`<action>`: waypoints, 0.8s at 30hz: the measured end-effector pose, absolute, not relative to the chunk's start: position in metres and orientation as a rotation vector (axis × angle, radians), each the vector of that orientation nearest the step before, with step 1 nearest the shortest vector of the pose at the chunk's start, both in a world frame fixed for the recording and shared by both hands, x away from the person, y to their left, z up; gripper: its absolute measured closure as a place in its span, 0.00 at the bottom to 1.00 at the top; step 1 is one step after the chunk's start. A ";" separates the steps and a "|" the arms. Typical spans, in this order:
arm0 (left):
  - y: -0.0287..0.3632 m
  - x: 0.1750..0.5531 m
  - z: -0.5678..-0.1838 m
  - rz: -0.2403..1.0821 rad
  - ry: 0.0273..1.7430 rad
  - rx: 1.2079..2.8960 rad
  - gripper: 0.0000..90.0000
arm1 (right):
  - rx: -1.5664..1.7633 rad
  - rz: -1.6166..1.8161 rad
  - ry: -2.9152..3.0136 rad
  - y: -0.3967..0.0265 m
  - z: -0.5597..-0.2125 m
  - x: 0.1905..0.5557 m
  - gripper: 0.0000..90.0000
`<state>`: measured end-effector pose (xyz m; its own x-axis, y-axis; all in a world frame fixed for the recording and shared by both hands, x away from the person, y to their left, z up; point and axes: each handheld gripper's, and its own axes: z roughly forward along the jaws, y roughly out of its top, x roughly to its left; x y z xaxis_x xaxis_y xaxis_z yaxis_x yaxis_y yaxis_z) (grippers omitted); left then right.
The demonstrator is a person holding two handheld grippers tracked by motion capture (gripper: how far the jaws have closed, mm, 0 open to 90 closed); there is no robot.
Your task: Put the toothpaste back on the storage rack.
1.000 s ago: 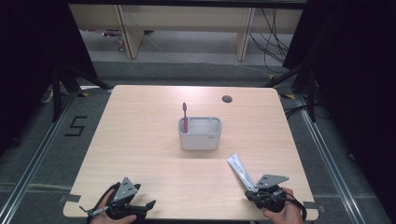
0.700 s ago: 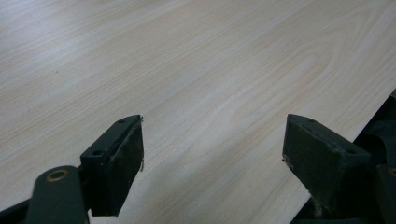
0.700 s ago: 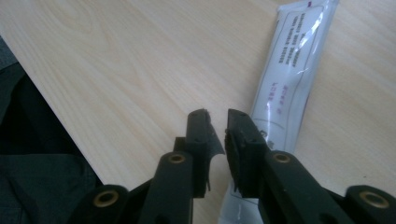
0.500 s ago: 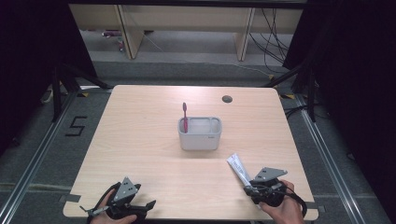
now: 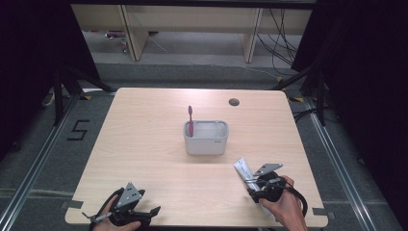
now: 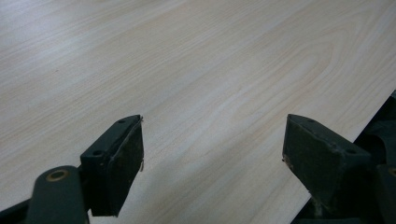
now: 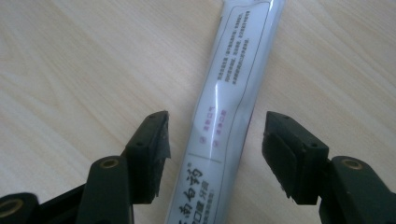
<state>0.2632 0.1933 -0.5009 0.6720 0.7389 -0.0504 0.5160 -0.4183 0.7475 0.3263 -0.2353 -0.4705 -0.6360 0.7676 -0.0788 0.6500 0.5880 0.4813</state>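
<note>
A white toothpaste tube [image 5: 243,169] lies flat on the wooden table [image 5: 144,144] at the front right. My right gripper [image 5: 251,184] straddles it. Its jaws have just been opening, and in the right gripper view the tube [image 7: 233,93] runs between the pads with a gap on each side, so my right gripper [image 7: 215,135] is open. My left gripper [image 5: 151,211] rests at the front left edge. It is open over bare wood in the left gripper view [image 6: 212,140]. A grey holder [image 5: 206,144] in the middle of the table has a red toothbrush [image 5: 190,120] standing in its left compartment.
A round cable hole [image 5: 234,102] sits near the table's far edge. The table edge [image 6: 336,140] runs close beside the left gripper's right jaw. Dark frame posts and shelving stand beyond the table.
My right gripper has shifted a little forward and left along the tube. The tube, the holder and the left gripper have stayed where they were.
</note>
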 end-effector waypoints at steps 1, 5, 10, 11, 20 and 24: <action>0.193 0.263 -0.501 0.369 0.964 2.114 0.22 | 1.163 0.604 2.541 -0.235 -0.470 0.326 0.47; 0.193 0.263 -0.501 0.358 0.964 2.105 0.22 | 1.149 0.562 2.562 -0.231 -0.472 0.332 0.50; 0.193 0.262 -0.501 0.356 0.964 2.103 0.22 | 1.168 0.524 2.579 -0.226 -0.474 0.335 0.52; 0.193 0.263 -0.501 0.355 0.962 2.106 0.22 | 1.166 0.504 2.581 -0.225 -0.475 0.336 0.53; 0.194 0.263 -0.500 0.355 0.956 2.133 0.22 | 1.192 0.469 2.611 -0.224 -0.477 0.345 0.59; 0.192 0.263 -0.501 0.350 0.968 2.105 0.22 | 1.187 0.441 2.620 -0.225 -0.476 0.347 0.64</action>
